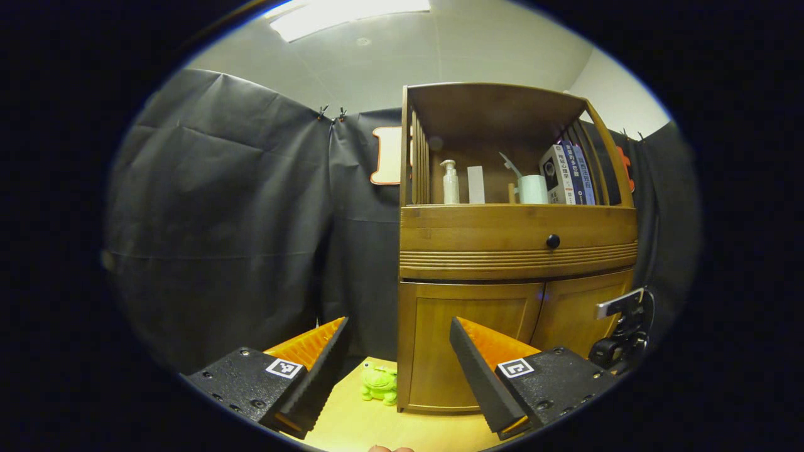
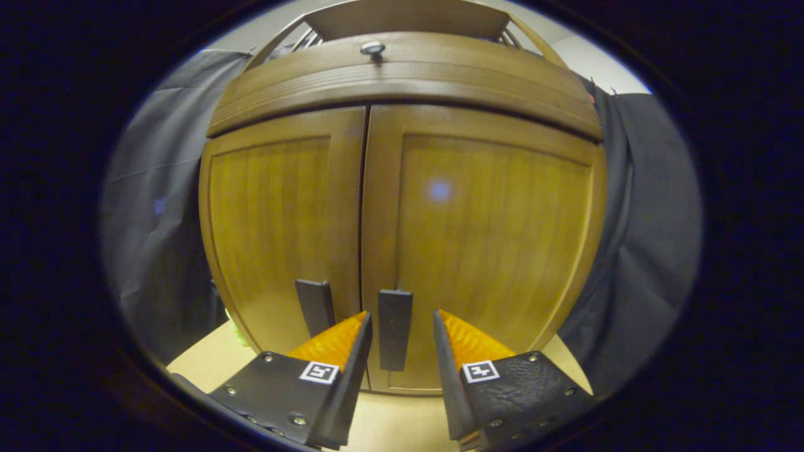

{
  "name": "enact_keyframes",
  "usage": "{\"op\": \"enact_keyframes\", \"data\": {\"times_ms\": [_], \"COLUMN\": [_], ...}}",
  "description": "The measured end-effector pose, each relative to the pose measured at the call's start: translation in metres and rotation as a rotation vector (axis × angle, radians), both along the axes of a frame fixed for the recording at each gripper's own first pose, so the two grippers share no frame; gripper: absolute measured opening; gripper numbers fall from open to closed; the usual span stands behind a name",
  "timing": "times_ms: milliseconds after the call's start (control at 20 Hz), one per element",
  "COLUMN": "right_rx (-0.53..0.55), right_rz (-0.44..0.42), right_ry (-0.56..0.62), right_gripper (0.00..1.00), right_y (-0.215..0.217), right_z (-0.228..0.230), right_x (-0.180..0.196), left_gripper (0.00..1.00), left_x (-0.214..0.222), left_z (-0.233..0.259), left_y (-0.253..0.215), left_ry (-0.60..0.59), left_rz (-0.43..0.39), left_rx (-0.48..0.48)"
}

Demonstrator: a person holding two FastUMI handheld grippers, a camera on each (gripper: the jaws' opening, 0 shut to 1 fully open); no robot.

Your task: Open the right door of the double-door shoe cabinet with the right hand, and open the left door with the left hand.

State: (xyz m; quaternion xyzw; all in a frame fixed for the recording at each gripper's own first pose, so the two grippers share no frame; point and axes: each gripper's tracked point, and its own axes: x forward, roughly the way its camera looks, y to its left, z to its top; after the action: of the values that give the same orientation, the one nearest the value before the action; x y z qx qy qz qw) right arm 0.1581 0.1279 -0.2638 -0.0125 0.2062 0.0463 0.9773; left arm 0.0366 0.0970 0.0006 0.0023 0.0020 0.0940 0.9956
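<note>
The wooden shoe cabinet (image 1: 515,251) stands on a light wooden floor with both doors shut. In the right gripper view the left door (image 2: 276,213) and the right door (image 2: 496,232) are close up, each with a dark vertical handle by the middle seam. My right gripper (image 2: 401,314) is open, and the right door's handle (image 2: 394,329) shows between its fingers, untouched. The left door's handle (image 2: 315,307) is just left of them. My left gripper (image 1: 399,320) is open and holds nothing, some way back from the cabinet's left front corner. The right gripper (image 1: 622,333) also appears low at the right door (image 1: 581,314).
A small green frog toy (image 1: 379,383) sits on the floor by the cabinet's left side. Above the doors is a drawer with a black knob (image 1: 553,241). The open shelf holds a pump bottle (image 1: 450,183), a cup (image 1: 532,188) and books (image 1: 568,174). Black cloth walls surround the booth.
</note>
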Motion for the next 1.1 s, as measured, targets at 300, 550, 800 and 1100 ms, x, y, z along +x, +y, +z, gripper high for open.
{"op": "enact_keyframes", "data": {"times_ms": [300, 550, 800, 1100], "right_rx": [-0.008, -0.001, 0.011, 0.019], "right_rz": [-0.032, -0.101, -0.114, -0.12], "right_ry": [0.042, 0.059, 0.063, 0.058], "right_gripper": [0.39, 0.29, 0.27, 0.27], "right_y": [0.007, 0.001, 0.0, 0.002], "right_z": [-0.023, -0.025, -0.022, -0.022], "right_x": [0.013, 0.011, 0.01, 0.01], "left_gripper": [0.94, 0.97, 0.97, 0.94], "left_x": [-0.004, -0.01, -0.012, -0.016], "left_z": [-0.002, -0.001, 0.003, 0.01], "left_y": [0.022, 0.031, 0.025, 0.008], "left_ry": [0.007, 0.011, -0.001, -0.018], "left_rz": [0.037, 0.049, 0.031, -0.006], "left_rx": [0.009, 0.008, 0.012, 0.011]}}
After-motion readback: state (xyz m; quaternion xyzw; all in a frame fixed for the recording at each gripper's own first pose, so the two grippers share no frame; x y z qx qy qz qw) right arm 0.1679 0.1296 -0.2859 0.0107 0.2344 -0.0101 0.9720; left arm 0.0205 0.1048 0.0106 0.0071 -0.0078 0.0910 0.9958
